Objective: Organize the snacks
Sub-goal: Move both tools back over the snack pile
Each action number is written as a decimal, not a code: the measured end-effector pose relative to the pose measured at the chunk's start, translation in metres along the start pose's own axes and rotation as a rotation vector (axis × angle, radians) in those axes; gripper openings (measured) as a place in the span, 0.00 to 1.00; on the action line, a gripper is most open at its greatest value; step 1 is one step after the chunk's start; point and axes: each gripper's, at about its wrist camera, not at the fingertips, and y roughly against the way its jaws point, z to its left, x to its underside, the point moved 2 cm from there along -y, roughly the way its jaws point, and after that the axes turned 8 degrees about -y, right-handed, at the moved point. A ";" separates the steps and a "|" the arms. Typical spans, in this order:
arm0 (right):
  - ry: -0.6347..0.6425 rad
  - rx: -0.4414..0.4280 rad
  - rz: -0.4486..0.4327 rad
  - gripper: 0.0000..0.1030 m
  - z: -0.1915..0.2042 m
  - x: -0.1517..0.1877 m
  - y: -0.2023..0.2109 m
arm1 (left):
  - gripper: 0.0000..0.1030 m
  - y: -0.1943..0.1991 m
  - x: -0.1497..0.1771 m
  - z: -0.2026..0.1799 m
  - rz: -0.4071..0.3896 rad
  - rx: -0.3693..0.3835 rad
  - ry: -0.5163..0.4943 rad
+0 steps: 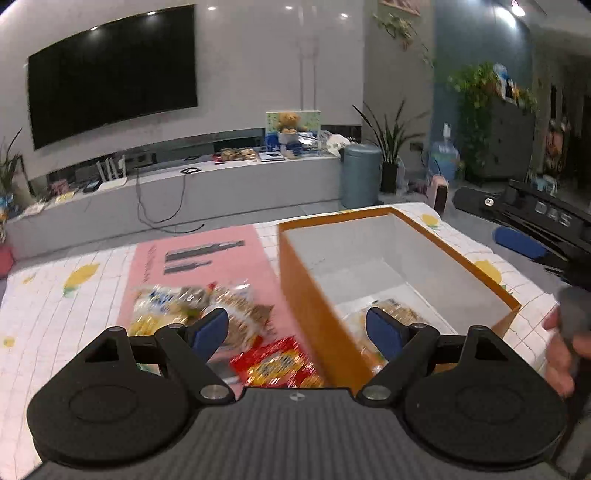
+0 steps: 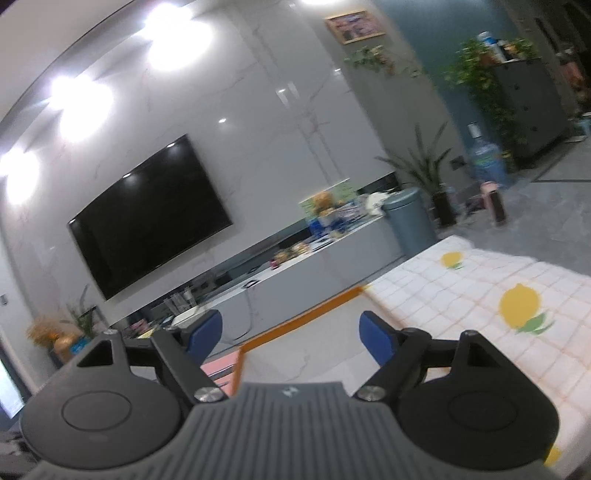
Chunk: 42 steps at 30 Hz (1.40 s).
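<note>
Snack packs (image 1: 207,314) lower centre-left on pink sheet (image 1: 207,254), one more in orange box (image 1: 317,314) at right: prob light, crinkly, slippery, crushable, so pinch at sealed edge w/ left tool (image 1: 295,328); both tools gaping, nothing held, right tool (image 2: 291,336) incl

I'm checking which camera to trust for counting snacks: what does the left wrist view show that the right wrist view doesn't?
Only the left wrist view: snack packets on the pink sheet, a red packet, one packet inside the orange box, and a hand.

Only the right wrist view: a framed picture and bright lamp glare; no snacks.

Both: the box, lemon-print tablecloth, television, and an open, empty gripper, left and right.
</note>
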 end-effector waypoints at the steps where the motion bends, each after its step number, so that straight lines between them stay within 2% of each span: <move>1: 0.000 -0.017 0.017 0.78 0.004 0.004 -0.003 | 0.96 0.004 0.008 0.007 0.004 -0.005 0.017; 3: 0.012 -0.043 0.047 0.78 0.013 0.013 -0.006 | 0.96 0.008 0.017 0.018 0.014 -0.017 0.037; 6: 0.071 -0.074 0.076 0.78 0.029 0.027 -0.009 | 0.96 0.014 0.033 0.042 -0.018 -0.031 0.089; 8: 0.126 -0.098 0.092 0.78 0.041 0.036 -0.010 | 0.92 0.014 0.040 0.061 -0.015 -0.046 0.147; 9: 0.152 -0.114 0.103 0.78 0.048 0.041 -0.011 | 0.86 0.013 0.043 0.070 -0.006 -0.052 0.172; 12: 0.203 -0.171 0.146 0.78 0.065 0.058 -0.014 | 0.85 0.015 0.053 0.096 -0.003 -0.078 0.195; 18: 0.298 -0.254 0.249 0.77 0.095 0.101 -0.018 | 0.85 0.026 0.071 0.143 -0.006 -0.210 0.240; 22: 0.242 -0.312 0.362 0.78 0.108 0.128 -0.027 | 0.85 0.032 0.080 0.171 -0.004 -0.245 0.345; 24: 0.244 -0.323 0.403 0.78 0.115 0.142 -0.031 | 0.85 0.035 0.087 0.180 -0.002 -0.244 0.355; 28: 0.425 -0.205 0.405 0.82 0.128 0.174 -0.037 | 0.83 0.035 0.088 0.186 -0.006 -0.231 0.340; 32: 0.596 -0.065 0.405 0.84 0.129 0.202 -0.047 | 0.85 0.032 0.083 0.186 -0.051 -0.105 0.269; 34: 0.632 -0.009 0.415 0.88 0.125 0.211 -0.051 | 0.92 0.026 0.082 0.184 -0.043 -0.065 0.257; 38: 0.622 0.128 0.437 0.88 0.111 0.215 -0.067 | 0.96 -0.003 0.086 0.183 0.045 -0.065 0.261; 42: 0.625 0.174 0.456 0.89 0.104 0.222 -0.078 | 0.97 -0.032 0.094 0.186 0.143 -0.071 0.263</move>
